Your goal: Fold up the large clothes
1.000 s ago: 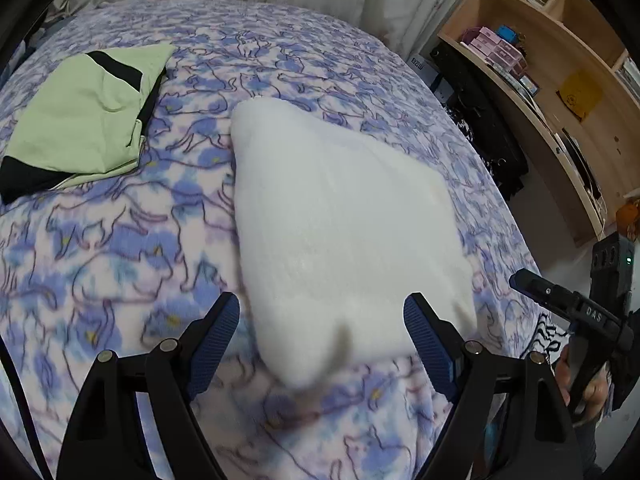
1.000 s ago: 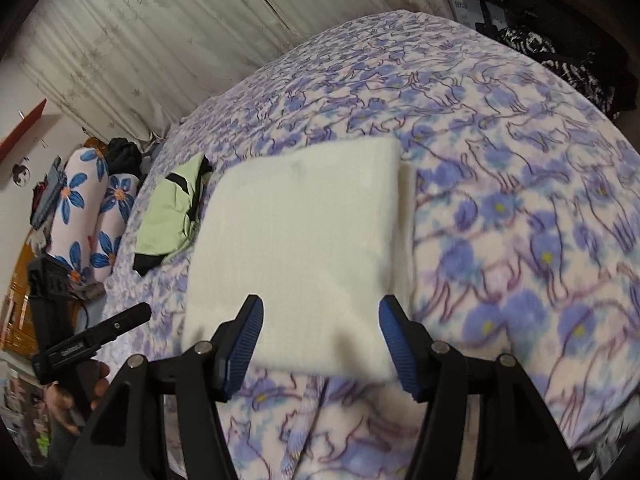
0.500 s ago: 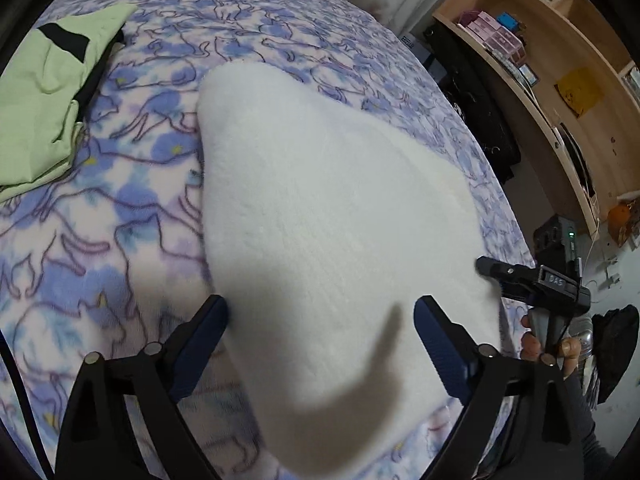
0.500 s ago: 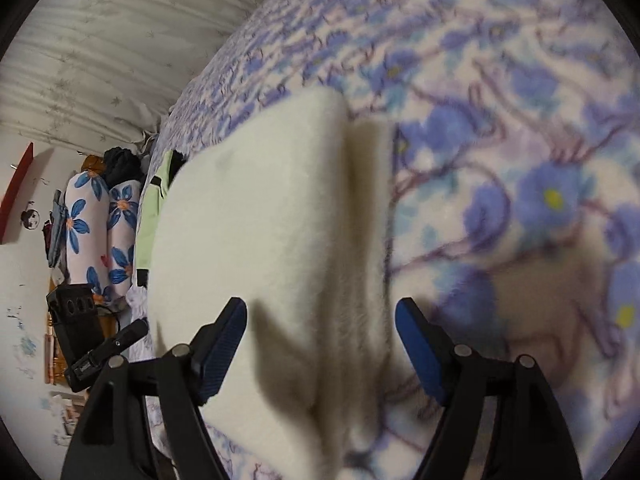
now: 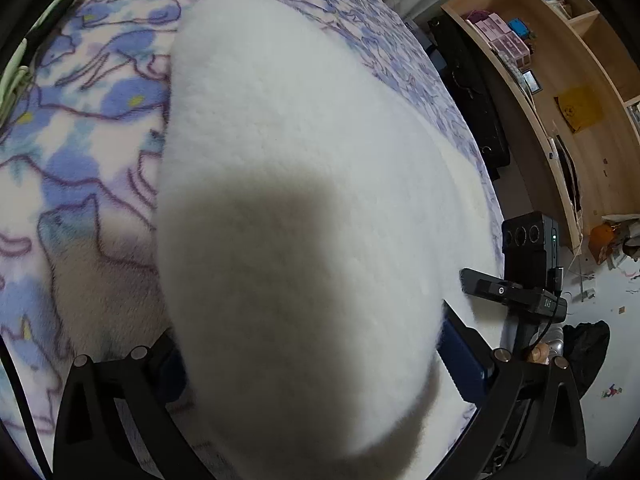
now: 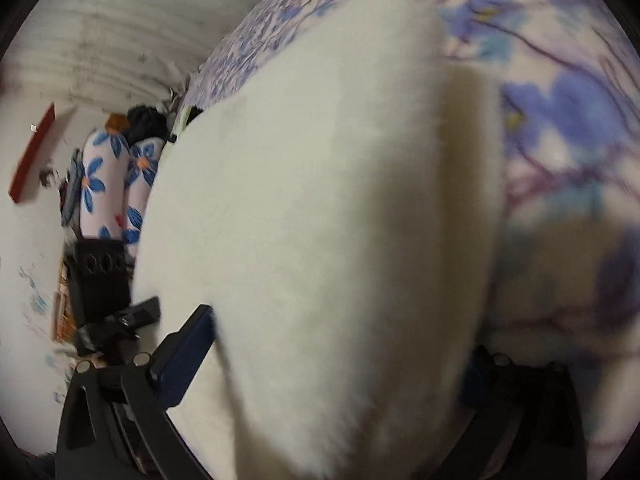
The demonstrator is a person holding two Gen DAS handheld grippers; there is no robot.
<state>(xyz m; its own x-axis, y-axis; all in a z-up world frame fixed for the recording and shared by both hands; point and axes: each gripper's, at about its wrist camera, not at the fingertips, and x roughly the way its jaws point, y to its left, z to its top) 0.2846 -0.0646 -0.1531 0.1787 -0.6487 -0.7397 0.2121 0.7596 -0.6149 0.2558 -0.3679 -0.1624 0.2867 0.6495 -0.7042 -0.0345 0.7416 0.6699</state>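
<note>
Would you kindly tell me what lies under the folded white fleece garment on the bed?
The white fleece garment rests on the blue cat-print blanket, which shows around its edges. Whatever sits directly beneath the garment is covered, so nothing more can be told.

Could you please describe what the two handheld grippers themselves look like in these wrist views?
Both look alike. The left gripper has a black frame with triangular cut-outs, silver round fasteners and dark blue pads on its fingers. The right gripper is built the same way. Seen from the left wrist, its body carries a black box with three round openings, a green light and a black cable.
</note>
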